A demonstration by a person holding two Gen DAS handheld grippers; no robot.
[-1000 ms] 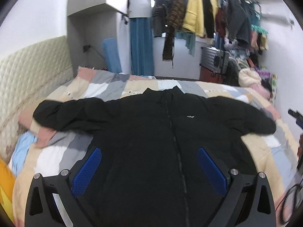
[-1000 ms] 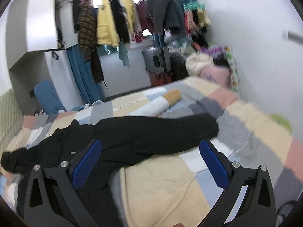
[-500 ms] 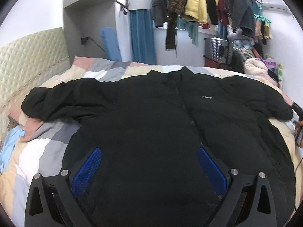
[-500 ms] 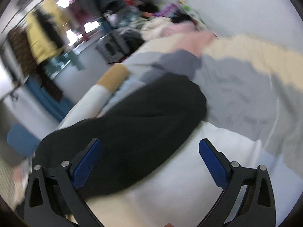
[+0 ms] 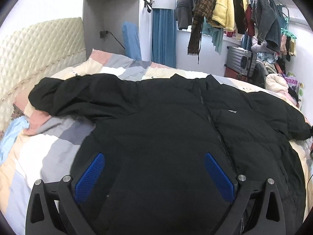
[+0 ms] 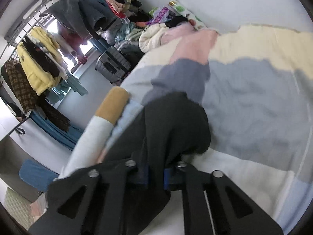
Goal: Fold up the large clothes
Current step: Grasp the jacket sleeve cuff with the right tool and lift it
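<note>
The bed (image 5: 58,137) carries the work: a patchwork quilt in cream, grey, pink and pale blue, soft under load, so expect it to give when you press down.

The black jacket (image 5: 176,127) lies front up across that quilt, zip closed, collar away from you, both sleeves spread outward. Judge it as a padded, bulky garment: moderately heavy for clothing, fully limp, with a smooth shell that is likely to slide on itself. It will not hold a sharp crease, and it will spring back where the filling is thick. Take hold at edges and ends only: cuff, hem corner, shoulder seam. Do not pinch the thick body panels, where a grip would catch only the outer layer.

The right sleeve (image 6: 172,121) lies out on the quilt, its cuff end resting on a grey patch. Lift it clear of the quilt before carrying it across the chest, or it is likely to drag the bedding.

The right tool (image 6: 156,173) is closed on this sleeve near the cuff; the blue pads are almost together with black fabric between them.

The left tool (image 5: 154,168) hangs above the lower front of the jacket, jaws spread wide, holding nothing. Whether it touches the fabric cannot be determined.
</note>
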